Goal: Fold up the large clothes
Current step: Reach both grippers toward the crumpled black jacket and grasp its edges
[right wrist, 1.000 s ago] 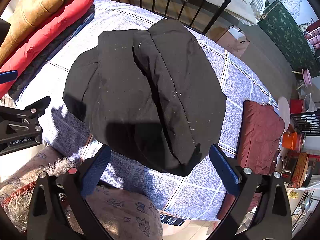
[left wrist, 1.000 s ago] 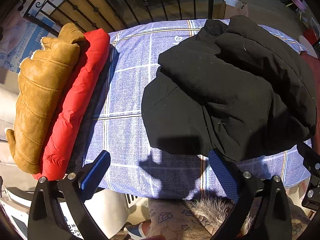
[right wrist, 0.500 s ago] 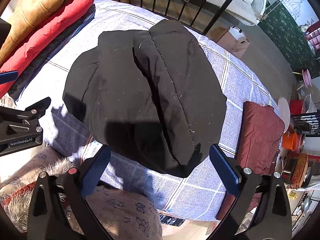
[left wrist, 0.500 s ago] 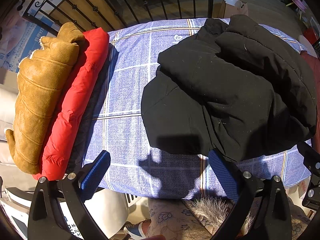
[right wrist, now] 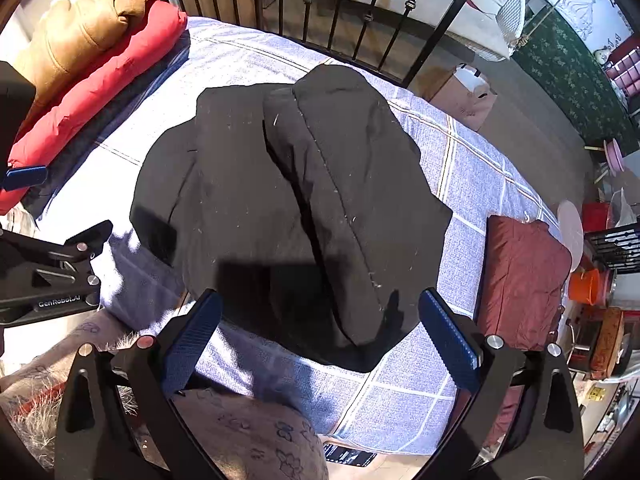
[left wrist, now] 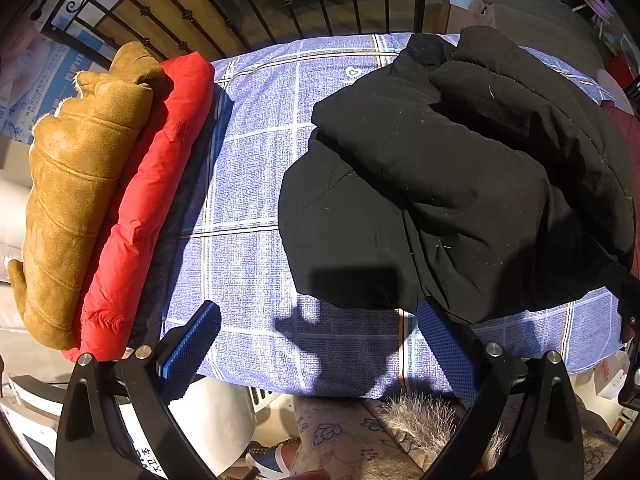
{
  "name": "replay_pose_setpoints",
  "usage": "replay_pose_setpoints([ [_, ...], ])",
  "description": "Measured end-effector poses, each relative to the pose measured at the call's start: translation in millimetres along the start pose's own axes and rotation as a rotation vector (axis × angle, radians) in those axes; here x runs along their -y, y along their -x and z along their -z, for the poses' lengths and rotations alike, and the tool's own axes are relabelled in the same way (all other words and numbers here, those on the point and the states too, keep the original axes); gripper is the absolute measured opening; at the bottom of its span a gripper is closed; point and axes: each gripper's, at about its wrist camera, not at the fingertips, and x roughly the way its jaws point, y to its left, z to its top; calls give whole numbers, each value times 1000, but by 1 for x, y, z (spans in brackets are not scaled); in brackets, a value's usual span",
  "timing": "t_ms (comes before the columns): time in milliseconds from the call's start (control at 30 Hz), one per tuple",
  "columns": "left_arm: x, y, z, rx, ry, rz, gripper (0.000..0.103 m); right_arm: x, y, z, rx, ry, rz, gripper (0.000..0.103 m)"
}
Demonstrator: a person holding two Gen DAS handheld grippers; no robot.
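Nothing has moved since the earlier frames. Left wrist view: the left claw (left wrist: 318, 344) hangs wide open and empty over the bed's (left wrist: 256, 168) near edge; the black coat (left wrist: 452, 184) lies folded on the bed's right half, a red coat (left wrist: 148, 200) and tan coat (left wrist: 72, 192) along the left edge. Right wrist view: the right claw (right wrist: 320, 332) is wide open, empty, above the black coat's (right wrist: 296, 200) near hem; a maroon bundle (right wrist: 524, 280) sits at the right edge.

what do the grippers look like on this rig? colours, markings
Both match: the left gripper and right gripper have black angular arms with silver round bolt heads, and fingers faced with blue ribbed pads. The right wrist view shows white "GenRobot.AI" lettering on the left gripper's black body. No cables visible.
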Motion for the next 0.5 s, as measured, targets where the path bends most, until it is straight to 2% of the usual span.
replay_pose_setpoints([
  [167, 0, -1, -1, -5, 0, 7, 97, 0, -5, 0, -17, 3, -7, 97],
  [367, -2, -11, -1, -39, 17, 48, 97, 7, -5, -1, 13, -20, -13, 97],
  [433, -3, -15, -2, -54, 28, 68, 97, 14, 0, -2, 56, -53, -37, 97],
  [500, -7, -20, -2, -67, 46, 86, 97, 30, 12, -5, 150, -113, -61, 97],
])
